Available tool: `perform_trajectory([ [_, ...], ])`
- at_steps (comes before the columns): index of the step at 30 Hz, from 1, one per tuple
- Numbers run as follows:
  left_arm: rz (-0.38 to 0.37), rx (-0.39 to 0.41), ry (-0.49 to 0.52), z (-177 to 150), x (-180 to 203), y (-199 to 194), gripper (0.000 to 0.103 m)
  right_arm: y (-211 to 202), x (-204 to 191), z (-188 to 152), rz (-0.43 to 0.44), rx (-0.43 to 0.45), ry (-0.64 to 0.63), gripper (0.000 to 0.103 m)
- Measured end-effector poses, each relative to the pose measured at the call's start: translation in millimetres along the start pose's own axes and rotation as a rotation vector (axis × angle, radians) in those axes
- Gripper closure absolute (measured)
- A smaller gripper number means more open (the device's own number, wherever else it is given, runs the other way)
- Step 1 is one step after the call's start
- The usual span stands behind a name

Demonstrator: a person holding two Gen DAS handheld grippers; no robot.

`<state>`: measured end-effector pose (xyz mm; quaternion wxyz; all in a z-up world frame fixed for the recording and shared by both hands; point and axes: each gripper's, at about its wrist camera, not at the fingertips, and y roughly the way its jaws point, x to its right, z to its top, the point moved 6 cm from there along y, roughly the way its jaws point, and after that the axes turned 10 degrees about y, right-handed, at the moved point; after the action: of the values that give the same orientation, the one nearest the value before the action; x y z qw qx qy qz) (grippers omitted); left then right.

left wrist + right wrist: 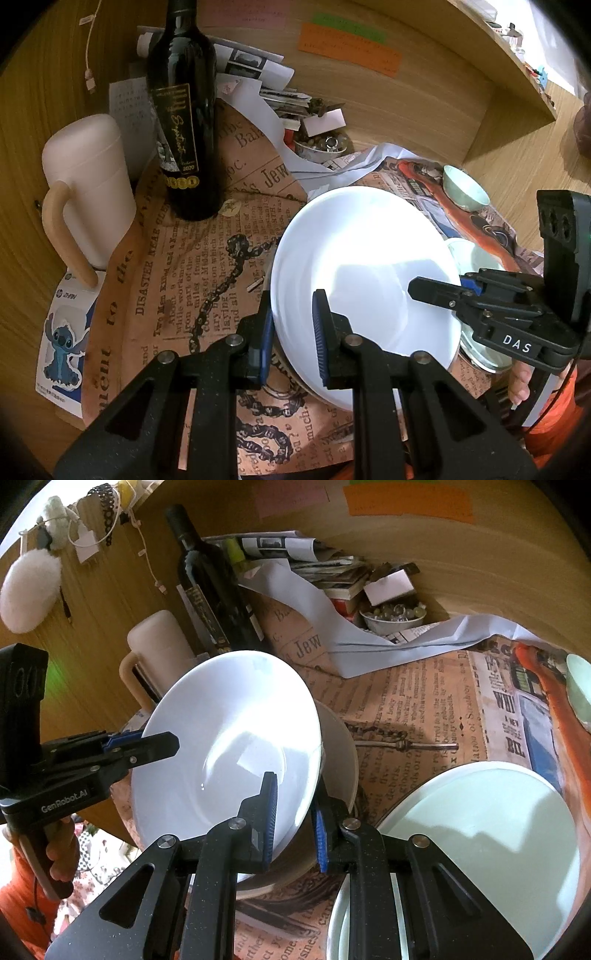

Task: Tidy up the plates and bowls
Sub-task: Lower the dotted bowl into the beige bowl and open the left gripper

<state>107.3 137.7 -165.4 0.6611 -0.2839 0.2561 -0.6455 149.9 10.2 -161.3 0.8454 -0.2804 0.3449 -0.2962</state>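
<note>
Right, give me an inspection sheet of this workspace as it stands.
Surface: wooden desk covered with newspaper-print paper.
Job's things: white plate held by both grippers over a beige bowl; pale green plate to its right; small green bowl further back.
Clutter: dark wine bottle, cream jug, stacked papers, a dish of beads.
Grippers: left gripper shut on the white plate's near rim; right gripper shut on the opposite rim.
Cables: white charging cable hanging on the wall panel.
Surroundings: coloured sticky notes on the back panel; a fluffy white item hanging at left.
</note>
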Motion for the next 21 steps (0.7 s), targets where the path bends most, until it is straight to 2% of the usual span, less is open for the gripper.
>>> perform_trajectory([
  [7, 0.048, -0.006, 0.036, 1, -2, 6, 0.084, 5, -2, -1, -0.009, -0.005, -0.024, 0.086],
  [17, 0.024, -0.074, 0.026, -10, -7, 26, 0.084, 7, -5, -1, -0.080, 0.022, -0.097, 0.085],
  [18, 0.023, -0.075, 0.026, -10, -7, 26, 0.084, 7, -6, -1, -0.091, 0.025, -0.112, 0.084],
  [21, 0.012, -0.079, 0.024, -11, -6, 28, 0.084, 5, -11, -2, -0.131, 0.037, -0.172, 0.071],
])
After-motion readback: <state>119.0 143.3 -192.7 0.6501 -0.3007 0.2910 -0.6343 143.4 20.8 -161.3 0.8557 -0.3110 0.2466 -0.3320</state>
